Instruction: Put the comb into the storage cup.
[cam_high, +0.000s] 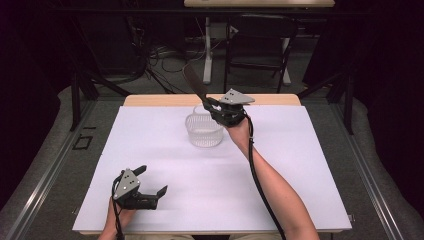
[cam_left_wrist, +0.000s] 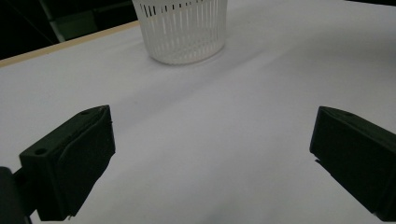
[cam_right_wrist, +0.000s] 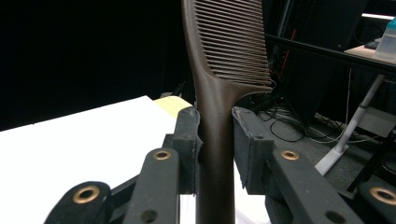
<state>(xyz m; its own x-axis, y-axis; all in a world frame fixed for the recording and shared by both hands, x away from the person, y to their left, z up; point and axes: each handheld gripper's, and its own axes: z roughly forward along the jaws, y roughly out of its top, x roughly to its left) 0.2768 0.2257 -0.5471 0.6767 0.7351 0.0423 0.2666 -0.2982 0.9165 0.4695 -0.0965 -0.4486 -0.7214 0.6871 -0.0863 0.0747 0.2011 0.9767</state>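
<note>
Right hand-held gripper (cam_high: 214, 106) is raised at the far side of the desk (cam_high: 300, 165), jaws clamped on the handle of a dark brown comb (cam_high: 193, 82). In the right gripper view the comb (cam_right_wrist: 219, 93) stands up between the two jaws, handle pinched on both sides, teeth part above the jaw tips and facing right. From the high view the comb sticks up and away to the left of that gripper, off the desk surface. A white slotted basket (cam_high: 204, 130) sits on the desk just below and left of the right hand-held gripper, apart from the comb.

Left hand-held gripper (cam_high: 151, 181) sits low at the near left of the desk, jaws spread wide, nothing between them. In the left gripper view the basket (cam_left_wrist: 182, 28) stands well ahead of those open jaws, white desk (cam_left_wrist: 210, 140) between.
</note>
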